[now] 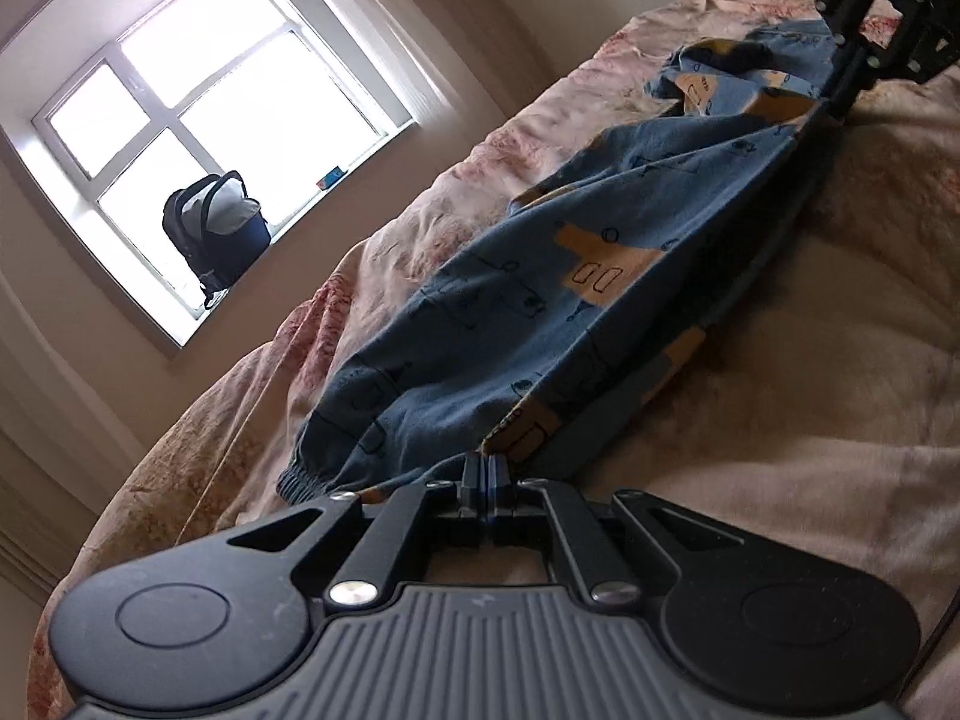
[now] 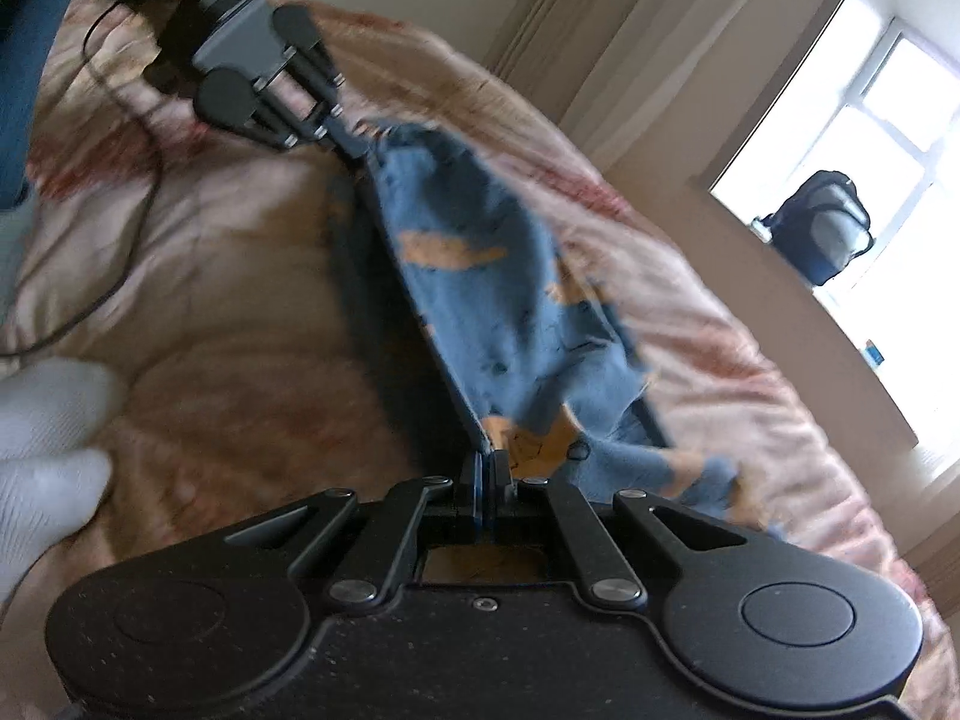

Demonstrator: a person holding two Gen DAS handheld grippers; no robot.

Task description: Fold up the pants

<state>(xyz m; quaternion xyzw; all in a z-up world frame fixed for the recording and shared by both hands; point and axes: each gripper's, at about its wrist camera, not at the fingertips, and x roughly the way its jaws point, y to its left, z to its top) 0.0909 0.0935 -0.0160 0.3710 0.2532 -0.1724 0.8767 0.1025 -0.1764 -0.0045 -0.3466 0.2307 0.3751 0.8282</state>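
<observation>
Blue pants (image 1: 540, 282) with orange patches hang stretched between my two grippers, just above a pink bed cover (image 1: 810, 408). My left gripper (image 1: 485, 461) is shut on one end of the pants, near an elastic cuff (image 1: 306, 480). My right gripper (image 2: 485, 461) is shut on the other end of the pants (image 2: 480, 276). The right gripper also shows at the top right of the left wrist view (image 1: 843, 93), pinching the cloth. The left gripper shows at the top of the right wrist view (image 2: 354, 150). The taut upper edge runs straight between them; the rest sags toward the window side.
The bed cover (image 2: 210, 276) is rumpled. A dark backpack (image 1: 213, 234) stands on the window sill beside the bed. A black cable (image 2: 120, 276) lies on the cover. White-socked feet (image 2: 42, 438) rest at the left edge of the right wrist view.
</observation>
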